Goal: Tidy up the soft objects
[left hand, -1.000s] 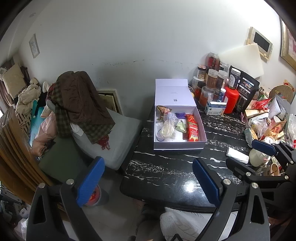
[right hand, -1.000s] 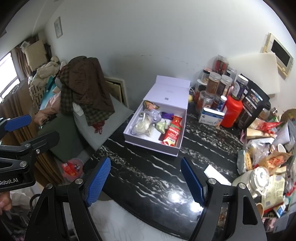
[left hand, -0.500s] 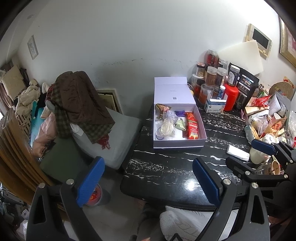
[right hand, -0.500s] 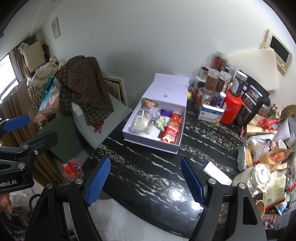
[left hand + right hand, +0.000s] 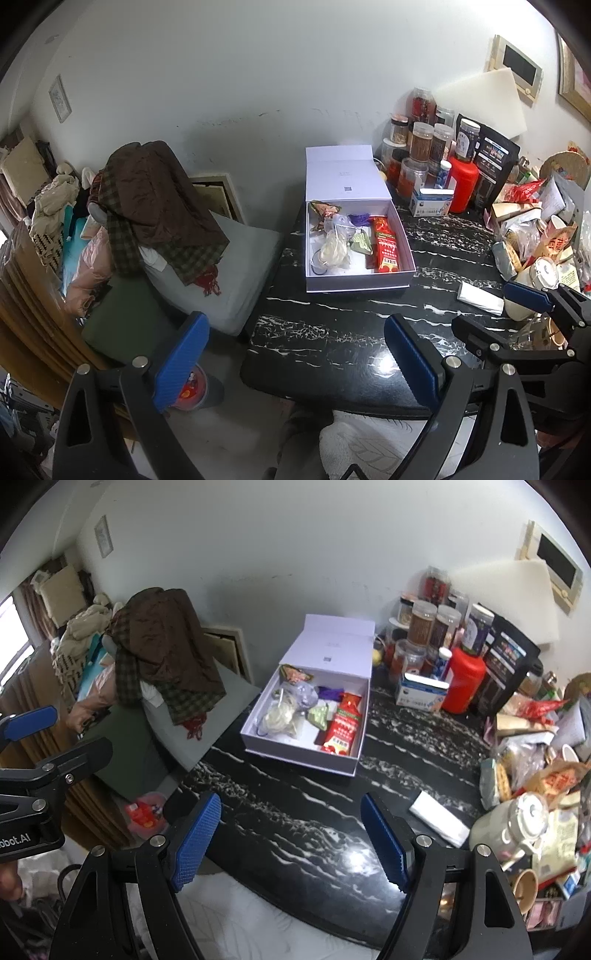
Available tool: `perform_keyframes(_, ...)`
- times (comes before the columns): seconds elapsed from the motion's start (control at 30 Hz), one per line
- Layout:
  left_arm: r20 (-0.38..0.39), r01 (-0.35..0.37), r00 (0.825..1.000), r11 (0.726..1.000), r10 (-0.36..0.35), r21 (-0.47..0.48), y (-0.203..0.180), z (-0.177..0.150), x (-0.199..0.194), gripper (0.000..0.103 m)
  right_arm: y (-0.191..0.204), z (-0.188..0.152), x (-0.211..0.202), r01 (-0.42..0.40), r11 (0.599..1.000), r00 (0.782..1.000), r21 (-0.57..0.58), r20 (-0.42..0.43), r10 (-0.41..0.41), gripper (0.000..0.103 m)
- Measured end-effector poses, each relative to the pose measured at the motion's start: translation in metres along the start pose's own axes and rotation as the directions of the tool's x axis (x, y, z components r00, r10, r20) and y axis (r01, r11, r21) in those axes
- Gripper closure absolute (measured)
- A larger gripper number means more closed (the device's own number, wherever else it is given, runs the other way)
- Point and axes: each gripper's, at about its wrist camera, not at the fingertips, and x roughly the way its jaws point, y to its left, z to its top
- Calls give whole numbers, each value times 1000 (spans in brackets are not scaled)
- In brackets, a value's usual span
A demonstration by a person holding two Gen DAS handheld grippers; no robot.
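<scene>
While both tongs (image 5: 291,840) gape empty, box (image 5: 306,716) sits well beyond.

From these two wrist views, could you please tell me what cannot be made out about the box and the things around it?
- Print on the red packet in the white box: too small, both views.
- Clear bags beside it: contents blurred together.
- Rear jars: partly hidden by front jars.
- Clutter pile: cut off by the right edge.
- Red tub on the floor: hidden by a left gripper finger.
</scene>
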Motion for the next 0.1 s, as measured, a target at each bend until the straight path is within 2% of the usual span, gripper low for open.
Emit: perform_keyframes(0.1, -5, 10, 1000, 1000, -10, 17, -3, 2, 4, 6, -5, -1, 6, -3, 1000, 1000, 17, -15, 3, 24)
